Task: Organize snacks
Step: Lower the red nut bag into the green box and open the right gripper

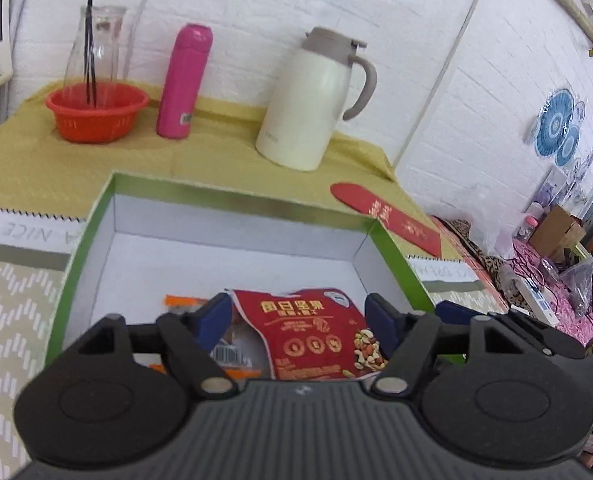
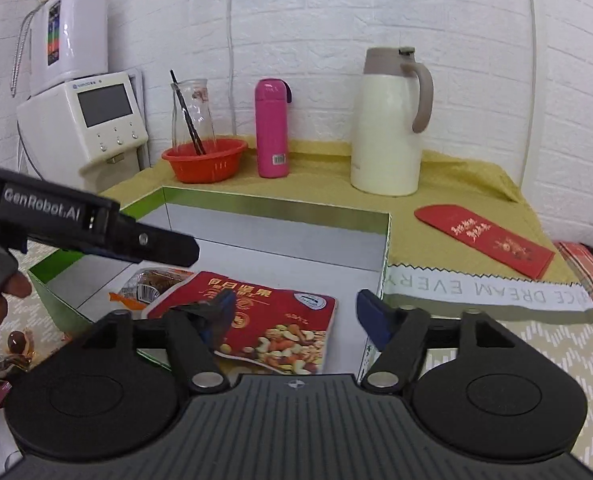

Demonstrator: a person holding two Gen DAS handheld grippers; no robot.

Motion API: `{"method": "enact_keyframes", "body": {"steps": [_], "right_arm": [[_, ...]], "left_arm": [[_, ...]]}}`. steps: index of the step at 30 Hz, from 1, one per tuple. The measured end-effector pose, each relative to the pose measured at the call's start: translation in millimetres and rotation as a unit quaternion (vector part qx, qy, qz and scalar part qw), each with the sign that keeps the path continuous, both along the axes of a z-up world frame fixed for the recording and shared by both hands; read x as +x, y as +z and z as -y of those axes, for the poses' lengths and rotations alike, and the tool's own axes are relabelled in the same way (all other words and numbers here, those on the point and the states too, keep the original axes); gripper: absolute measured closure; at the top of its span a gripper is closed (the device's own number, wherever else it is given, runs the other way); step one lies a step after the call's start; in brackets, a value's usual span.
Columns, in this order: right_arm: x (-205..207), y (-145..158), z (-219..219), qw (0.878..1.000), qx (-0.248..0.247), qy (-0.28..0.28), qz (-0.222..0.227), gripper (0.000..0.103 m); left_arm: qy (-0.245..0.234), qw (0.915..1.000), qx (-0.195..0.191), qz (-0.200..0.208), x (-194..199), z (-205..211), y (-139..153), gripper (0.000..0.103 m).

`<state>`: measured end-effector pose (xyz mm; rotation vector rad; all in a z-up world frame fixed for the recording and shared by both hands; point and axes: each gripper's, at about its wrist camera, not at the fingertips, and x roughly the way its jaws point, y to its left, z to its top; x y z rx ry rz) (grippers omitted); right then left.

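A: Left gripper (image 1: 298, 314) spread wide, low over the box (image 1: 232, 190), straddling the red nut bag (image 1: 316, 332). Holding nothing. Fingers (image 1: 212, 316) clear of the bag on both sides, as far as visible.

B: Right gripper (image 2: 292, 312) also wide, empty, just at the near wall of the box. Probably hanging back to leave the left one room.

A: Bag lying flat on the box floor, partly overlapping a clear packet with orange trim (image 2: 152, 284) beneath it. Looks like a drop-off spot, not a pick.

B: Agreed. Stacked toward the near side, back half of the box bare; room for more snacks there.

A: More wrapped sweets (image 2: 14, 344) outside the box, at the left edge of the right view. Likely next.

B: Jug (image 2: 388, 124), pink flask (image 2: 272, 128), red bowl (image 2: 204, 160) and red envelope (image 2: 484, 240) further back on the bench (image 2: 476, 184), well apart from the box. Not snacks, no reason to touch.
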<state>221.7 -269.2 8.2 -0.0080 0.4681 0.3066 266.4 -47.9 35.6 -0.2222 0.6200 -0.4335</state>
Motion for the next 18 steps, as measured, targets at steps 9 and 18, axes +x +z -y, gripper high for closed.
{"method": "enact_keyframes", "body": {"steps": [9,18], "right_arm": [[-21,13,-1,1.000,-0.022,-0.004,0.009,0.000],[-79,45,8,0.999,-0.031,-0.007,0.045,0.000]], "left_arm": [[0.036,0.9951,0.060,0.070,-40,3,24,0.000],[0.043,0.9917,0.064,0.103,-98,-2,51,0.000]]}}
